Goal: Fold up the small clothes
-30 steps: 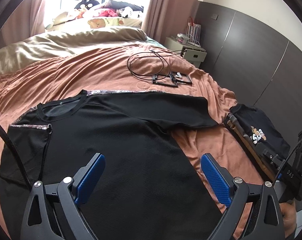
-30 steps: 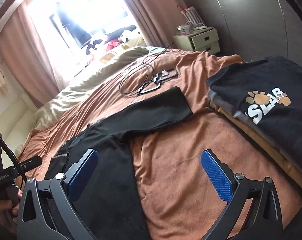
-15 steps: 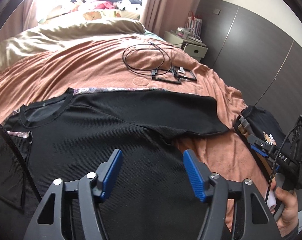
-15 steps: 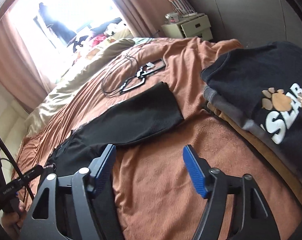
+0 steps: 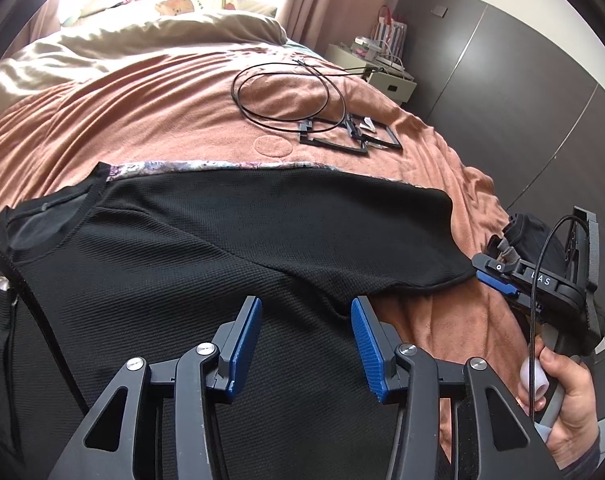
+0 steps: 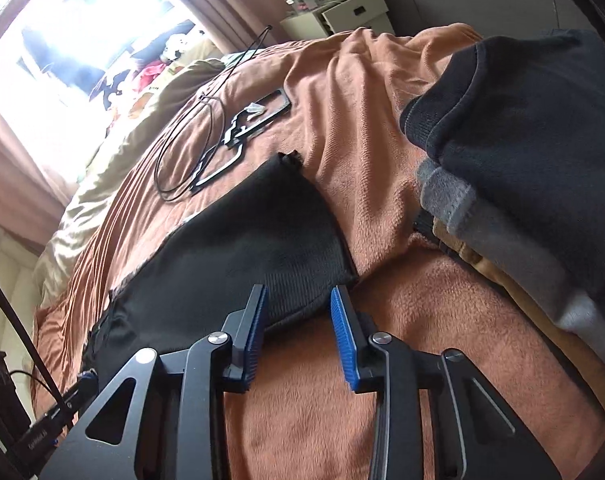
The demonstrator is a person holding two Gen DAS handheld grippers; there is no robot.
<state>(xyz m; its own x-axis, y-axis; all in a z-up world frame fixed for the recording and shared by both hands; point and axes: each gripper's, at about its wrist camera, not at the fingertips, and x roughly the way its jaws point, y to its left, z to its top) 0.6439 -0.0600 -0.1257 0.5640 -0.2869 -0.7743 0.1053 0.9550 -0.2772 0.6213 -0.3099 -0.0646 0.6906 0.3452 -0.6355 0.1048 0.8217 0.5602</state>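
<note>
A black knit long-sleeved shirt (image 5: 206,264) lies spread flat on the bed's rust-brown fleece blanket (image 5: 150,120). The left gripper (image 5: 305,336), closing and empty, hovers above the shirt's body. The right gripper (image 6: 298,320), also closing, straddles the sleeve's cuff edge without pinching it yet.

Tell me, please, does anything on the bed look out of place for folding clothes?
Yes: a coiled black cable and flat black frames lie on the brown blanket beyond the black T-shirt, unrelated to laundry. They lie apart from the shirt, so they hardly obstruct.
</note>
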